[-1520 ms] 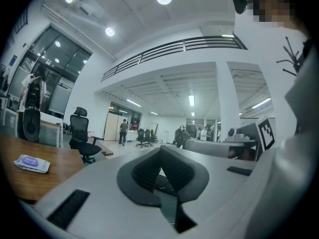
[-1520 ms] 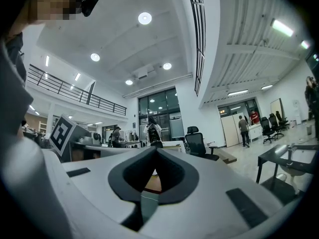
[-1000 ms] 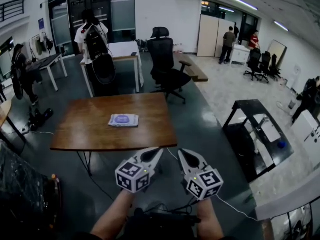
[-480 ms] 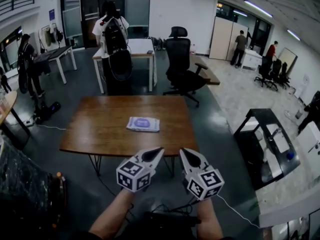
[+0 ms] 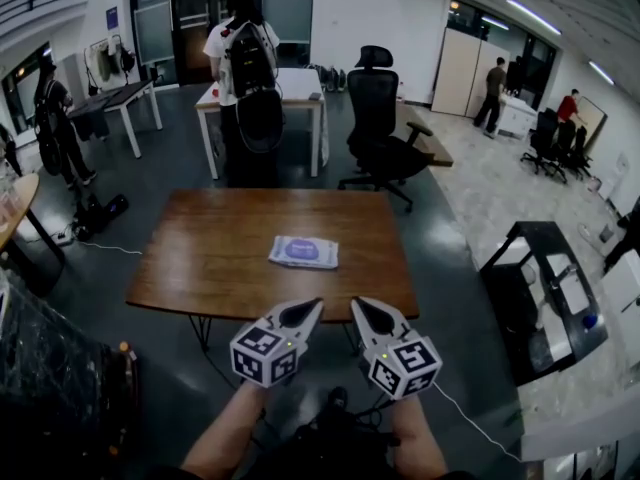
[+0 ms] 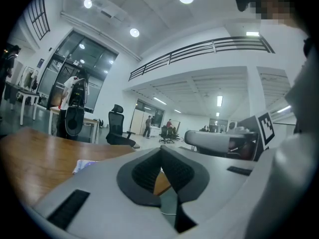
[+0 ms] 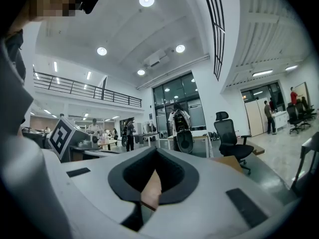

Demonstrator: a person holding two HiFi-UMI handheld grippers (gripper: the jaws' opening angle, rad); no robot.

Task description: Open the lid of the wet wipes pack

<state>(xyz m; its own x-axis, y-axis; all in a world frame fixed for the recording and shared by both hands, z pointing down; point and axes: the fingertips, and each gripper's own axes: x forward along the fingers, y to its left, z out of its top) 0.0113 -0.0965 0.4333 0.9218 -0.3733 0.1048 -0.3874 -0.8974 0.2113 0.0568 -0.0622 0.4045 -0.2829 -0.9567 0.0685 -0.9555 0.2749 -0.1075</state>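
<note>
Wooden table (image 5: 215,253), office chair (image 5: 378,118), dark floor (image 5: 165,173)

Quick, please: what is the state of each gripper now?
Left gripper: closed, holding nothing.
Right gripper: closed, holding nothing.

A black office chair (image 5: 380,108) stands beyond the wooden table (image 5: 205,253)

Rectangular brown tabletop (image 5: 200,258) looks like smooth wood, slight satin sheen. Flat white-and-purple wipes pack (image 5: 304,252) is soft glossy plastic film. Grey left claw (image 5: 316,305) and right claw (image 5: 355,304) are matt plastic, ribbed black pads (image 6: 144,173). Dark floor (image 5: 445,218) is pretty shiny.
</note>
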